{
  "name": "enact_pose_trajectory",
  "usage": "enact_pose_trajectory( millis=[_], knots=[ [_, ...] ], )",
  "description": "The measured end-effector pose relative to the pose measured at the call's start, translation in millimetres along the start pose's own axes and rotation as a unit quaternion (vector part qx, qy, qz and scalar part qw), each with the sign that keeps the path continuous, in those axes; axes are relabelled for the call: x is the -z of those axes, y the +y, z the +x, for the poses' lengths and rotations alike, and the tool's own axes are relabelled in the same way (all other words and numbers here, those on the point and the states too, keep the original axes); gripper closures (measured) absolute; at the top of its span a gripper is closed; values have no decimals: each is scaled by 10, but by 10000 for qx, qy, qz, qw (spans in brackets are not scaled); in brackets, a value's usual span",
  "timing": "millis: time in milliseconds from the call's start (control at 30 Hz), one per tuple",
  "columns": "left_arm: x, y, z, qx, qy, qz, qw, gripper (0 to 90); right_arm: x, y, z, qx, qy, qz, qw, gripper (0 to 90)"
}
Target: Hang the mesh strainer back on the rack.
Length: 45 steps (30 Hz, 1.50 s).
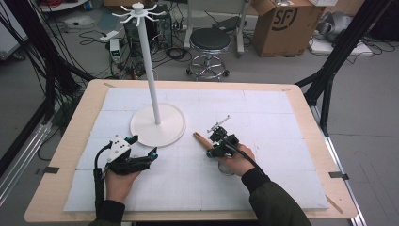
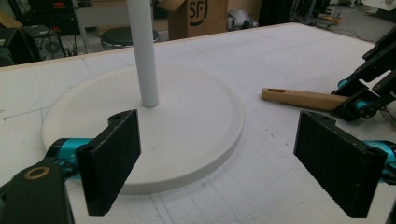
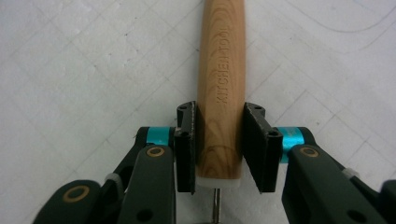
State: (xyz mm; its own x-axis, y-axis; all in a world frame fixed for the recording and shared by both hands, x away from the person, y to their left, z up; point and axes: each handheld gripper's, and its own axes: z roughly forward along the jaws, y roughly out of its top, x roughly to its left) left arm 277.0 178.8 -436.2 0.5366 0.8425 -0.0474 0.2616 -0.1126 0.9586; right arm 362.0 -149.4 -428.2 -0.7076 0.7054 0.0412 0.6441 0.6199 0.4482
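Observation:
A wooden handle (image 3: 222, 70) stamped "KITCHEN TOOL" runs away from the camera in the right gripper view. My right gripper (image 3: 219, 135) is shut on it near its white collar, one pad on each side. A thin metal stem (image 3: 215, 201) leaves the collar toward the hand. In the high view the handle (image 1: 201, 139) points left toward the stand, low over the mat. A white stand has a tall pole (image 1: 151, 70) on a round base (image 1: 157, 125). My left gripper (image 1: 143, 147) is open at the base's near left edge, its pads (image 2: 112, 163) wide apart with nothing between them.
The stand's top carries a ring of hooks (image 1: 138, 12). A white foam mat (image 1: 263, 179) covers the wooden table (image 1: 70, 141). Beyond the far edge stand a stool (image 1: 209, 42), a cardboard box (image 1: 282, 26) and cables on the floor.

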Motion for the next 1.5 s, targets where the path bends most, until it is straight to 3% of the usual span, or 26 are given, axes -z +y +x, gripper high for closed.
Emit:
enact_pose_trajectory(
  millis=[167,500,600,867,900,967,1033,1167,1200,1233,1333,1367,1500],
  knots=[
    [5,0,6,-2,17,9,10000,152,11,-29,36,273,-118,-123,9995,691],
    [8,-2,6,5,23,-8,10000,153,84,-171,-67,13,280,-620,9977,691],
    [8,-1,4,-5,37,-9,10000,153,127,-186,-71,38,322,-714,9969,690],
    [9,-1,5,-7,32,2,10000,154,306,-166,-115,-65,533,-1376,9890,690],
    [9,-1,5,-2,39,6,10000,154,355,-165,-145,-142,627,-1604,9850,690],
    [9,-1,6,-2,31,11,10000,154,411,-154,-174,-196,755,-1792,9807,690],
    [9,-1,5,-3,35,12,10000,154,472,-143,-194,-202,882,-2094,9736,689],
    [9,0,5,-9,33,13,10000,155,583,-96,-194,-234,1012,-2573,9607,689],
    [9,-1,4,0,36,14,10000,155,605,-76,-183,-201,1029,-2645,9587,689],
    [8,-1,3,-4,39,-2,10000,155,605,-76,-183,-201,1029,-2645,9587,689],
    [9,-1,4,0,36,5,10000,155,670,0,-153,-157,1068,-2837,9528,689],
    [9,0,6,-7,30,10,10000,155,708,46,-138,-194,1184,-3025,9456,689],
    [10,-1,1,3,37,-3,10000,155,745,123,-127,-250,1399,-3338,9319,689]
  ],
)
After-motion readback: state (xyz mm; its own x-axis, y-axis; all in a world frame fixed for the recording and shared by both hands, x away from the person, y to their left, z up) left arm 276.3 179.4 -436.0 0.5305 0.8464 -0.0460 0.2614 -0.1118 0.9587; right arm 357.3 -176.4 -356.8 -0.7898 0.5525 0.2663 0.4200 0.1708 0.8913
